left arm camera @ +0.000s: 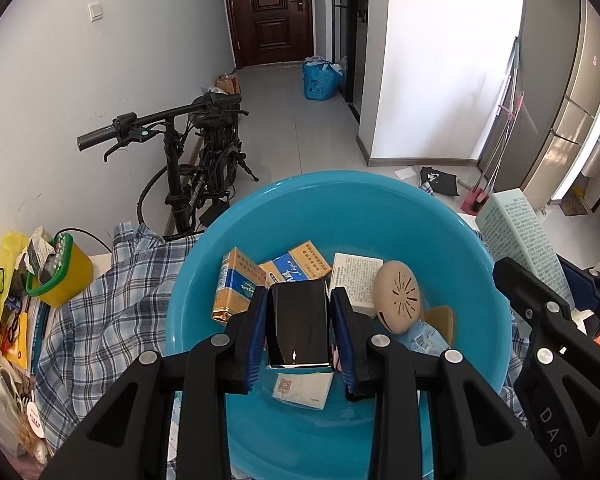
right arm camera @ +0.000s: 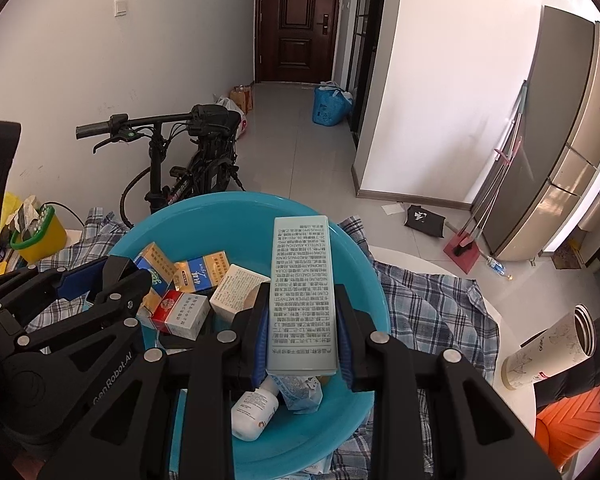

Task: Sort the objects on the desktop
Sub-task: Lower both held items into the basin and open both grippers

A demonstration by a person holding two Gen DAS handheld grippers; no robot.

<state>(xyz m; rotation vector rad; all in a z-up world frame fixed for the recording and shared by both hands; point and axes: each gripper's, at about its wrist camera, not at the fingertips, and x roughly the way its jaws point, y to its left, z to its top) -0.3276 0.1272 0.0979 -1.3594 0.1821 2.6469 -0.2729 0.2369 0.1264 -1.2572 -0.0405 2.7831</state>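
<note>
My left gripper (left arm camera: 300, 298) is shut on a shiny black box (left arm camera: 298, 328), held over the blue basin (left arm camera: 340, 184). Below it in the basin lie blue-and-gold packs (left arm camera: 296, 266), a white printed box (left arm camera: 356, 280), a beige oval case (left arm camera: 398, 296) and a paper slip (left arm camera: 302, 390). My right gripper (right arm camera: 302, 292) is shut on a long pale green box (right arm camera: 302, 300), also above the basin (right arm camera: 204, 206). Under it I see a white bottle (right arm camera: 254, 412) and a red-and-white pack (right arm camera: 180, 314). The left gripper (right arm camera: 112, 276) shows at the left of the right wrist view.
A plaid cloth (left arm camera: 112, 300) lies under the basin. A yellow bucket (left arm camera: 66, 276) and bags of clutter (left arm camera: 8, 320) crowd the left. A paper cup (right arm camera: 548, 348) lies on its side at the right, beside an orange object (right arm camera: 572, 420). A bicycle (left arm camera: 196, 168) stands behind.
</note>
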